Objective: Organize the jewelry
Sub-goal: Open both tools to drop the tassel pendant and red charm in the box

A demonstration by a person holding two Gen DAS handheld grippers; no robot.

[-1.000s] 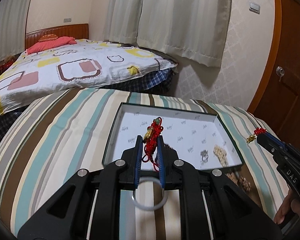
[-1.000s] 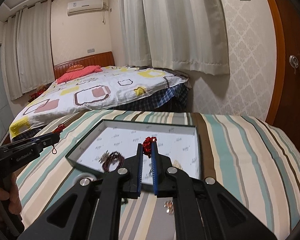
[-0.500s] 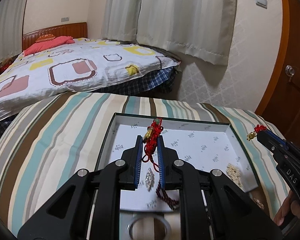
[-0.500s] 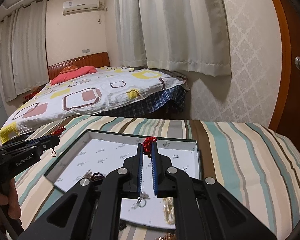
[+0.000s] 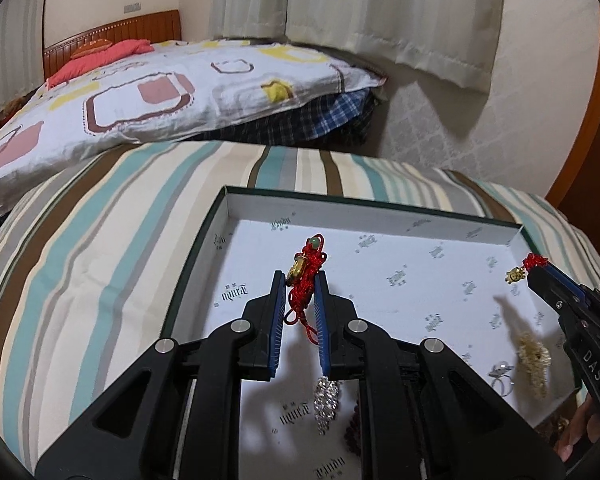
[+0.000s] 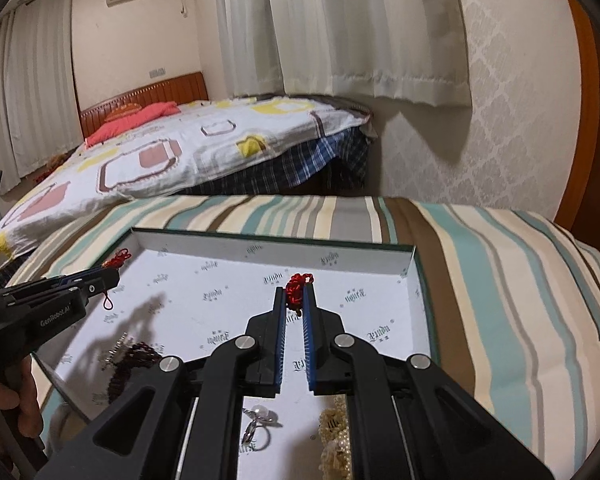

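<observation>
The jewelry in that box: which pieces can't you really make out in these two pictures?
- Dark red beads: left wrist view, mostly behind the left gripper frame.
- Pearl piece: right wrist view, partly covered by the right gripper frame and cut by the bottom edge.
- Red charm in the right gripper: the fingers hide its lower part.
- Print on the box lining: too small to read.

Red knotted cord charm [image 5: 306, 280], blue-padded fingers [image 5: 277, 320], white logo-printed tray [image 5: 380, 256], teal-brown-cream striped cloth [image 5: 100, 248].
</observation>
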